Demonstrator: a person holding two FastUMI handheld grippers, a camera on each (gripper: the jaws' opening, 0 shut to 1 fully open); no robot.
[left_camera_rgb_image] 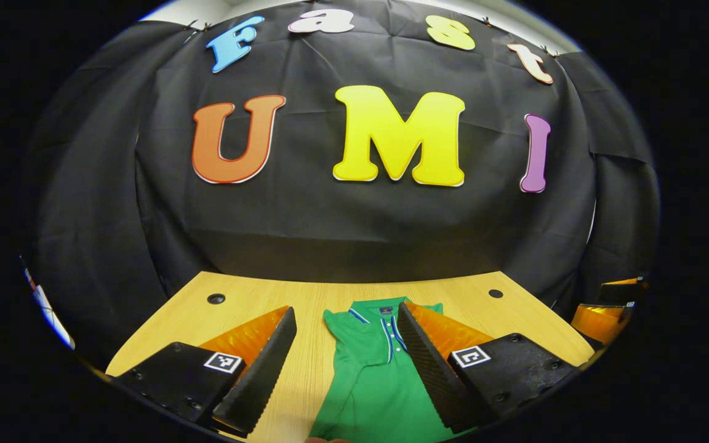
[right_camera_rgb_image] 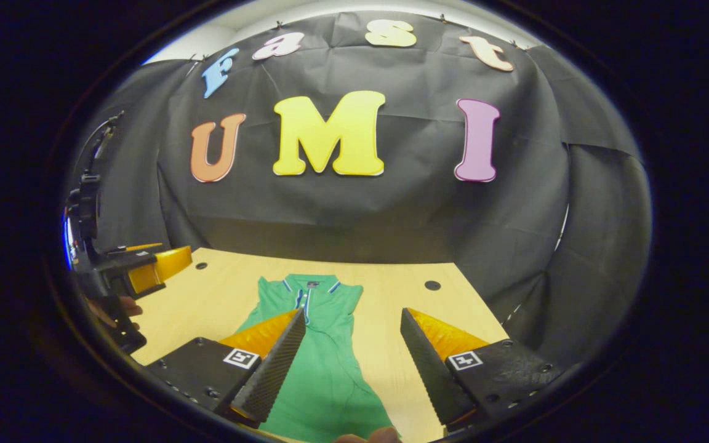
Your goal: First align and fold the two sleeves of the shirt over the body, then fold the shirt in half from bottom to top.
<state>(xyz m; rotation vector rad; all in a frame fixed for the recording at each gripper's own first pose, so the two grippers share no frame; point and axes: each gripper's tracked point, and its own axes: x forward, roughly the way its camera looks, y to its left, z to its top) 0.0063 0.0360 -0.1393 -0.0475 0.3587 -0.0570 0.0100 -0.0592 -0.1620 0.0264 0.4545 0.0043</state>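
A green polo shirt (left_camera_rgb_image: 373, 375) lies flat on a light wooden worktop (left_camera_rgb_image: 305, 307), collar at the far end and hem toward the near edge. In both views it reads as a narrow strip with the sleeves lying in over the body, and the collar shows blue and white trim with a short button placket.

In the left gripper view, the left gripper (left_camera_rgb_image: 345, 375) hangs above the near part of the worktop with its fingers spread wide apart and nothing between them but air. The shirt lies below the gap, partly under the right-hand finger. Another gripper (left_camera_rgb_image: 607, 311) shows at the far right edge.

In the right gripper view, the right gripper (right_camera_rgb_image: 345, 375) also hangs over the worktop with its fingers spread wide, holding nothing. The shirt (right_camera_rgb_image: 314, 351) lies toward the left of the gap, running under the left-hand finger. At the left edge of this view the other gripper (right_camera_rgb_image: 145, 267) is seen beside the worktop, held by a hand (right_camera_rgb_image: 114, 311).

Two small dark round holes (left_camera_rgb_image: 216, 299) sit near the far corners of the worktop. Black cloth hangs behind as the booth wall.
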